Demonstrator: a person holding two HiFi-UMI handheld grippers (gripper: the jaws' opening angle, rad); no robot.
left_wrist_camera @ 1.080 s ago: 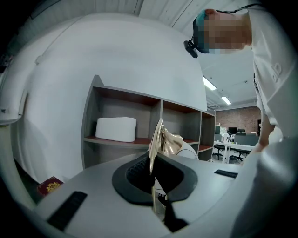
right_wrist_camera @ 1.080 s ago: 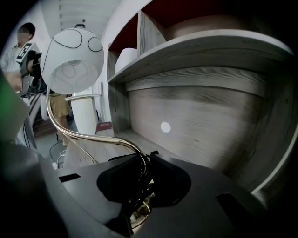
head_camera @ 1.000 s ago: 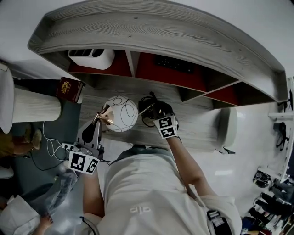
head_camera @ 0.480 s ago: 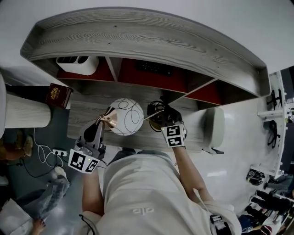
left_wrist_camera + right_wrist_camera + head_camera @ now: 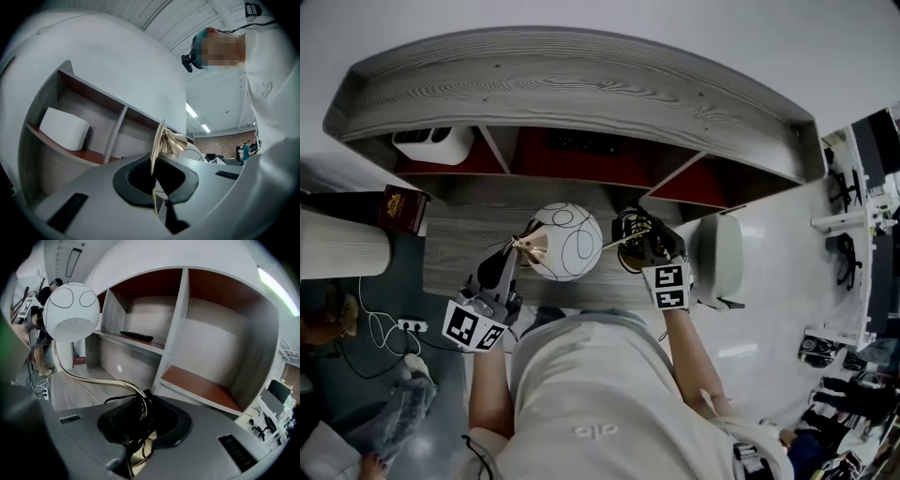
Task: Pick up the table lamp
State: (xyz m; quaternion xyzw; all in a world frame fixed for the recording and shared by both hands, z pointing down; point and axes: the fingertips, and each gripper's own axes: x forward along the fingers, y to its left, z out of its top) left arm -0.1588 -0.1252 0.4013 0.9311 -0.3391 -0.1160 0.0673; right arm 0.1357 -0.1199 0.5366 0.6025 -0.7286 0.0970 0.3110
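Observation:
The table lamp has a white globe shade [image 5: 567, 242] drawn over with black lines, on a thin brass frame. I hold it between both grippers above the grey desk top [image 5: 450, 258]. My left gripper [image 5: 517, 251] is shut on the brass fitting at the globe's left; in the left gripper view the brass rim [image 5: 153, 154] stands edge-on between the pads. My right gripper [image 5: 630, 242] is shut on the curved brass stem [image 5: 93, 378] and a bundle of black cord [image 5: 136, 427]. In the right gripper view the globe [image 5: 72, 310] hangs at the upper left.
A grey wooden shelf unit [image 5: 581, 84] with red-lined compartments curves behind the desk. It holds a white box [image 5: 434, 143] at the left and a flat black thing [image 5: 581, 142] in the middle. A dark red book [image 5: 403, 206], a white pleated cylinder [image 5: 342, 248] and a white seat [image 5: 719, 258] flank the desk.
Both grippers have moved to the right and a little up in the head view, carrying the lamp with them. Neither grip has changed.

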